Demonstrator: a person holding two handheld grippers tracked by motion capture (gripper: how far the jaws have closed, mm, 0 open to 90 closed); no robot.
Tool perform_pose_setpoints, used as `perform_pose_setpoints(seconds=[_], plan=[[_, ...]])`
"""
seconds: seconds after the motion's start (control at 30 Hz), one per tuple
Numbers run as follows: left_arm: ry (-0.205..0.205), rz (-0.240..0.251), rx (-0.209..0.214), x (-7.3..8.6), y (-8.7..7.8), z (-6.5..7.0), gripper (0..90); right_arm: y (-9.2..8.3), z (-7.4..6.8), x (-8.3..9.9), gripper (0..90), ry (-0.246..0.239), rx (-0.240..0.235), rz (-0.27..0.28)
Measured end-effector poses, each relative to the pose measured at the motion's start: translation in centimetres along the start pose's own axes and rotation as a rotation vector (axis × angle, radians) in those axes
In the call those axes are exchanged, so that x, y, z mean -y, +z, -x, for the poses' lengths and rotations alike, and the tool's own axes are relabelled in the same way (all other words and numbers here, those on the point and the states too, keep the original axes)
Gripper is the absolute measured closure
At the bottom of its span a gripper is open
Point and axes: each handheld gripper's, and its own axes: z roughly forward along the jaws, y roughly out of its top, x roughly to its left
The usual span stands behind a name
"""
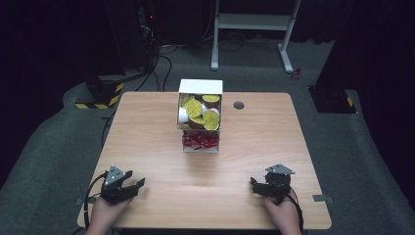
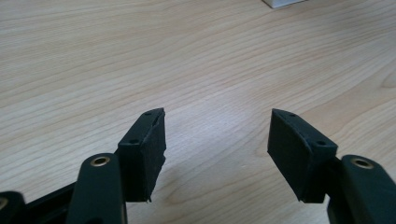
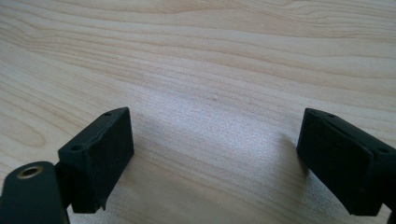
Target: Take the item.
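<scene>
A white box [image 1: 200, 87] stands at the table's far middle, its open compartment full of small cups with yellow lids [image 1: 201, 111]. A lower tray section at its front holds red wrapped pieces [image 1: 200, 141]. My left gripper [image 1: 131, 185] rests near the front left edge, held by a hand, its jaws open over bare wood [image 2: 217, 130]. My right gripper [image 1: 258, 185] sits near the front right edge, also open with nothing between its jaws [image 3: 215, 135]. A corner of the white box [image 2: 284, 3] peeks in at the top of the left gripper view.
The wooden table [image 1: 147, 127] has a round cable hole [image 1: 239, 105] right of the box. A white desk frame [image 1: 254, 29] stands on the grey carpet behind. Black stands with yellow-striped bases [image 1: 100, 95] flank the table.
</scene>
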Motion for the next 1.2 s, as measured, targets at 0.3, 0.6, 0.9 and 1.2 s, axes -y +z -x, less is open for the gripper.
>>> perform_pose_setpoints(seconds=[0.3,0.6,0.9,1.2], plan=[[0.036,-0.008,0.009,-0.1,0.3,0.7,37.3,0.0,0.0,0.0,10.8,0.000,0.002,0.000],[0.031,0.003,0.034,-0.6,0.5,1.5,36.8,0.0,0.0,0.0,10.8,0.000,0.002,0.000],[0.025,0.012,0.071,-2.2,0.4,2.6,35.8,0.0,0.0,0.0,10.8,0.000,0.001,0.000],[0.050,0.029,0.062,-3.5,0.5,3.3,34.8,0.0,0.0,0.0,10.8,0.000,0.000,0.000]])
